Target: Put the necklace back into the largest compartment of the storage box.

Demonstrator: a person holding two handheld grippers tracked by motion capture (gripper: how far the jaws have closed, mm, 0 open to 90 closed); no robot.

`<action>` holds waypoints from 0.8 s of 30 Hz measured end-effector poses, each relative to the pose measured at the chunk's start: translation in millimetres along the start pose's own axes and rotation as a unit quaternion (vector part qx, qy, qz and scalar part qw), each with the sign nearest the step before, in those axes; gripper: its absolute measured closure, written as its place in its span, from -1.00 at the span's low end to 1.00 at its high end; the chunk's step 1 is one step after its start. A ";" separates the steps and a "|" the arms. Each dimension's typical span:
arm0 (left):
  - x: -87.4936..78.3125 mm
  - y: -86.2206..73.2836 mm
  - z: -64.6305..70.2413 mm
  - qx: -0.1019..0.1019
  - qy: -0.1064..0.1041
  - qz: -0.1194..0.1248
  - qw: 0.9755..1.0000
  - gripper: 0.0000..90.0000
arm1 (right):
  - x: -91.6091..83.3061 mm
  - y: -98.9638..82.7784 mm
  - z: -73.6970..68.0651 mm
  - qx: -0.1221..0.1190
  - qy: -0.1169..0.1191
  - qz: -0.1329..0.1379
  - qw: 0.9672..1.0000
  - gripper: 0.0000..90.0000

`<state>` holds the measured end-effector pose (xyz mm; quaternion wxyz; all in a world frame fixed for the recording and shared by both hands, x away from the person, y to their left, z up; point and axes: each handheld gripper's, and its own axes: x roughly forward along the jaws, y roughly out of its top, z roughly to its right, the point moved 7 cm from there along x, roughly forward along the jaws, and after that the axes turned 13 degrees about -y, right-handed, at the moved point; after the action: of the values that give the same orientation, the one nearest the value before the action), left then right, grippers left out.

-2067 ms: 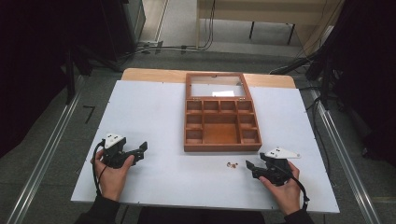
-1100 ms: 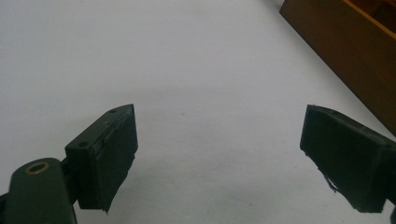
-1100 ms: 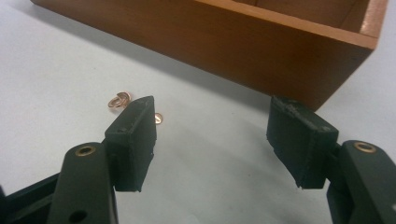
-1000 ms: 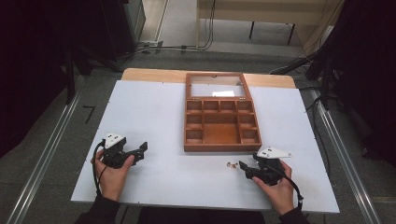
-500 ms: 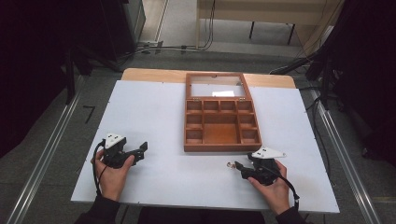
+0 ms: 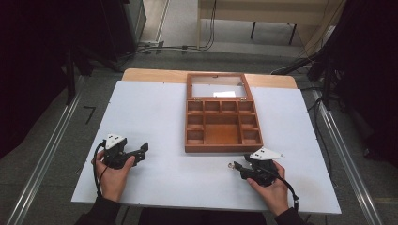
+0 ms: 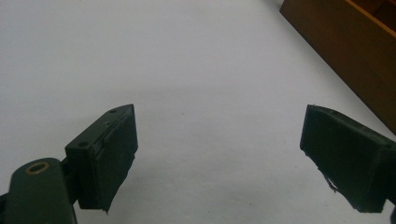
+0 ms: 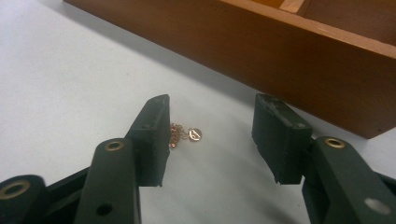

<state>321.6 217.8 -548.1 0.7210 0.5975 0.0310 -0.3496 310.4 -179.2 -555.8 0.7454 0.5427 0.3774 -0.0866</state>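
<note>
Right gripper view: right gripper (image 8: 210,140), jaws closing but not yet gripping, straddles a small gold chain (image 8: 184,134) on the counter (image 8: 70,84); left gripper (image 7: 219,158) rests released.

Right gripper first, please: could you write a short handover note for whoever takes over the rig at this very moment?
Right gripper: jaws have just been closing around the small gold chain with a round pendant, which lies on the white table between them; not gripped yet.
Left gripper: open, holding nothing, resting on the table at the left.
Wooden compartment box: open at the table's middle; its compartments look bare.
Done: right gripper lined up on the chain.
Left: probably close, lift and place the chain in a compartment.
</note>
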 end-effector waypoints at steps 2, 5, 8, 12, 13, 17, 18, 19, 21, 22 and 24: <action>0.0 0.0 0.1 0.000 -0.001 0.000 1.000 -0.74 | 0.4 0.3 -1.3 -0.003 0.003 0.000 1.000 0.06; 0.0 0.0 0.0 0.000 0.000 0.000 1.000 -0.74 | 0.4 0.6 -3.9 -0.005 0.005 0.001 1.000 0.12; 0.2 0.0 -0.1 0.000 0.000 0.000 1.000 -0.74 | 0.5 1.0 -5.6 -0.007 0.009 0.002 1.000 0.20; 0.1 -0.1 -0.3 -0.001 0.000 -0.001 1.000 -0.74 | 0.5 0.4 -7.5 -0.012 0.014 0.000 1.000 0.33; 0.2 -0.2 -0.3 -0.001 0.000 -0.001 1.000 -0.74 | 0.5 0.4 -7.5 -0.012 0.014 0.000 1.000 0.33; 0.5 -0.3 -0.2 0.000 -0.001 -0.002 1.000 -0.74 | 0.1 0.0 -9.6 -0.016 0.019 -0.002 1.000 0.44; 0.6 -0.3 -0.2 -0.001 -0.001 -0.002 1.000 -0.74 | 0.2 0.1 -10.0 -0.017 0.019 -0.001 1.000 0.47; 0.6 -0.3 -0.2 -0.001 -0.001 -0.001 1.000 -0.74 | 0.2 0.0 -10.4 -0.018 0.020 -0.002 1.000 0.51; 0.9 -0.3 0.0 -0.001 -0.001 -0.001 1.000 -0.74 | 0.0 0.1 -11.3 -0.020 0.023 0.000 1.000 0.58; 1.0 -0.4 0.1 -0.001 -0.001 -0.002 1.000 -0.74 | 0.0 0.0 -11.8 -0.021 0.023 0.000 1.000 0.60; 0.9 -0.4 0.0 -0.001 -0.001 -0.002 1.000 -0.74 | 0.1 -0.4 -13.2 -0.023 0.026 -0.002 0.999 0.62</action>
<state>322.1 217.4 -548.8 0.7210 0.5965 0.0315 -0.3514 304.1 -167.8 -557.8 0.7474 0.5265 0.3999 -0.0653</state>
